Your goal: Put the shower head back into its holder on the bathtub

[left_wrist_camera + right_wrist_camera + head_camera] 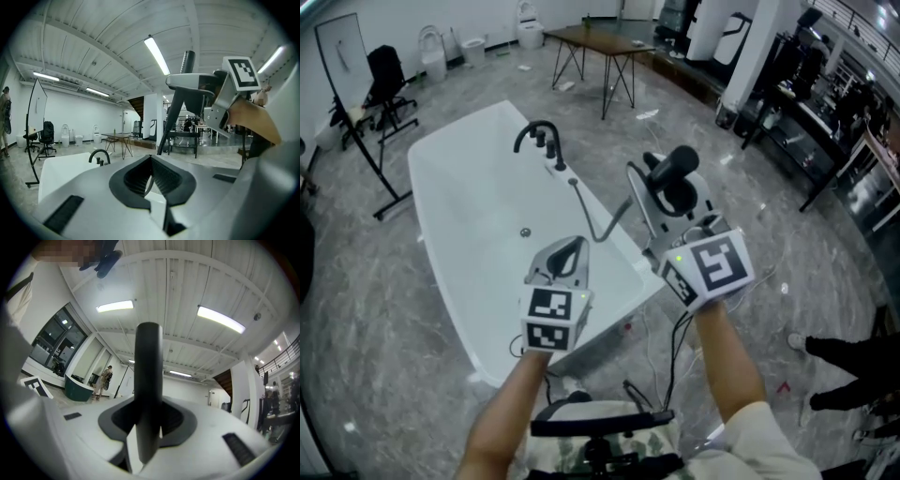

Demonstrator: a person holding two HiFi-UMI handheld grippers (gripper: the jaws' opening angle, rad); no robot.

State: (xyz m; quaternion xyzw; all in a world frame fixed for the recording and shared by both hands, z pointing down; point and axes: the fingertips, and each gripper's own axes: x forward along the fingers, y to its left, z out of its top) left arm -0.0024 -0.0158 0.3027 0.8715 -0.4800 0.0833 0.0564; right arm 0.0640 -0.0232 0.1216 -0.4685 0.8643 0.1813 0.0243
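Basically, a grey hose (605, 225) runs from the bathtub (450, 178) along its right long rim, near the black faucet (539, 136), up to the shower head (680, 167). The shower head is raised beside that right rim, apart from the tub, with its black handle clamped between the jaws of the right gripper (149, 420). The left gripper (151, 159) has its jaws meeting at the tips and grips nothing (it hovers by the tub's near right corner). A drain (525, 232) shows in the tub's bottom. The floor (375, 309) is grey marble. A table (600, 42), an office chair (384, 70) and toilets (528, 23) stand toward the far wall, and a person's legs (848, 354) are at the right.
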